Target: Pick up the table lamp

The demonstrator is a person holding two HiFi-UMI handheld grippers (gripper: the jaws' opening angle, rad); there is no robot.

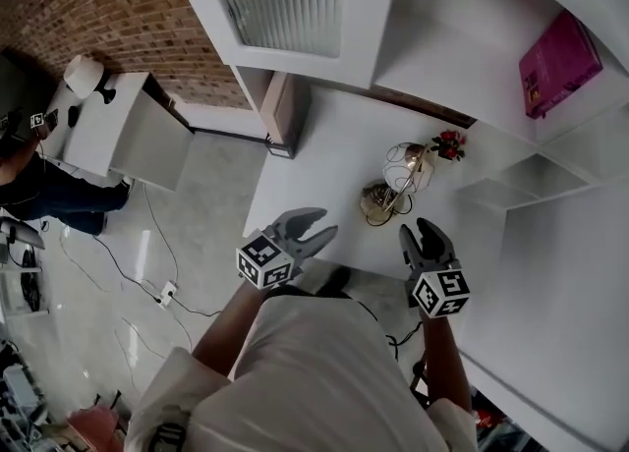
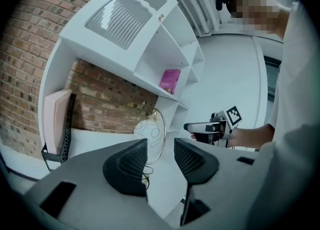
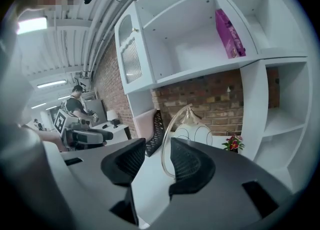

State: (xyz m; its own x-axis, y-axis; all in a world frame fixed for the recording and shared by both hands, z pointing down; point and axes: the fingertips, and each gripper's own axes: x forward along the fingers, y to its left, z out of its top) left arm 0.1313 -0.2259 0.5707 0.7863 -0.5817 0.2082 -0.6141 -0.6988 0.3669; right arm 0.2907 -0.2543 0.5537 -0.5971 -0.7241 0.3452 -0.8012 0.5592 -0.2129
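The table lamp [image 1: 397, 182] stands on the white desk [image 1: 324, 145]. It has a gold arched stand, a round base and a wire globe shade. Both grippers hover at the desk's near edge, short of the lamp and apart from it. My left gripper [image 1: 327, 223] is to the lamp's lower left, open and empty. My right gripper [image 1: 417, 231] is just below the lamp, also open and empty. In the left gripper view the lamp [image 2: 152, 133] shows beyond the spread jaws [image 2: 161, 151]. In the right gripper view the lamp [image 3: 194, 130] stands just past the jaws [image 3: 157, 154].
A small pot of red flowers [image 1: 449, 143] sits right of the lamp. A pink book [image 1: 558, 62] lies on the shelf above. A black mesh holder with pink folders [image 2: 57, 119] stands at the desk's left end. A person [image 1: 39, 185] is by a side table [image 1: 113, 121]; cables [image 1: 147, 273] cross the floor.
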